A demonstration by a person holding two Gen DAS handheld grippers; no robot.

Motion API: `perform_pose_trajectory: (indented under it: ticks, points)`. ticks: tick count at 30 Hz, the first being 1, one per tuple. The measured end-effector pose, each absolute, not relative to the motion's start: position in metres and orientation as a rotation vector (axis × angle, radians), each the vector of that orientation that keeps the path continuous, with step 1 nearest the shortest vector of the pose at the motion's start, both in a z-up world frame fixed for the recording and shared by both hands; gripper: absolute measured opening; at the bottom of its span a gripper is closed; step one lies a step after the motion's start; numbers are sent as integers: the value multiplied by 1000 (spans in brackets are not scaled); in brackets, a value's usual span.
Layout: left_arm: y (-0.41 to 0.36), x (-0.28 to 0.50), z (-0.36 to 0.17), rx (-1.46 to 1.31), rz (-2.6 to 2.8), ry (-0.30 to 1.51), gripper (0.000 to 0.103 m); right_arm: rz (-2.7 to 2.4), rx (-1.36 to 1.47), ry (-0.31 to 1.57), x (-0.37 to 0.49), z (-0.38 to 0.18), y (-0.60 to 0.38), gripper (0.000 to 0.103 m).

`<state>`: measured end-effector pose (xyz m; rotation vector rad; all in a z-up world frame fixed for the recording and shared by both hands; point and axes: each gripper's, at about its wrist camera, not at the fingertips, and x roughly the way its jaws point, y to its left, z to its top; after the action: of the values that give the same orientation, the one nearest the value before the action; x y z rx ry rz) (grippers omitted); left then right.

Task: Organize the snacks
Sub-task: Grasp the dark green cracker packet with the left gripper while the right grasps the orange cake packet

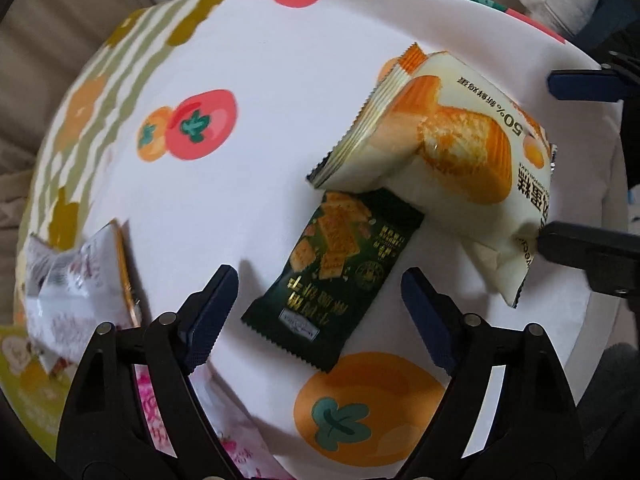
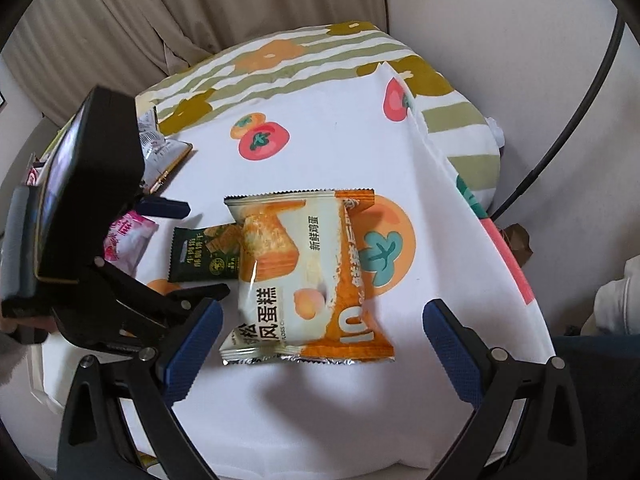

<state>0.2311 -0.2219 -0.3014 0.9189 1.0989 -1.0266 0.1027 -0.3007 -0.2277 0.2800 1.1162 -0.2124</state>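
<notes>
The cake packet (image 2: 304,276) lies mid-tabletop (image 2: 340,152), overlapping the dark green biscuit packet (image 1: 336,276). The right gripper (image 2: 320,344) and left gripper (image 1: 320,312) both stand apart, holding nothing. Other snacks (image 1: 76,280) sit bunched at the edge; sorting looks barely underway.

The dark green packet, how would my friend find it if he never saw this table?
Look at the white tablecloth with the tomato pictures. In the middle lies a big cream-and-orange cake bag, and the dark green packet pokes out from under its edge. It is the only dark wrapper, small, with golden crackers printed on it.
</notes>
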Motion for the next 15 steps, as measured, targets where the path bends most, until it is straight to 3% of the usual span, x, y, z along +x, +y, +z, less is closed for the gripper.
perform_pose_trajectory:
  ticks: [3, 7, 10, 15]
  points:
    - [-225, 235, -303, 916, -1071, 1118, 82, -218, 280, 1129, 108, -232, -302, 100]
    - [-222, 234, -302, 893, -1106, 1144, 65, -202, 286, 1136, 114, -238, -302, 100]
    - [-223, 229, -298, 903, -1119, 1139, 45, -181, 270, 1146, 120, -241, -301, 100]
    - [-224, 229, -298, 878, -1075, 1168, 43, -158, 246, 1161, 129, -247, -299, 100]
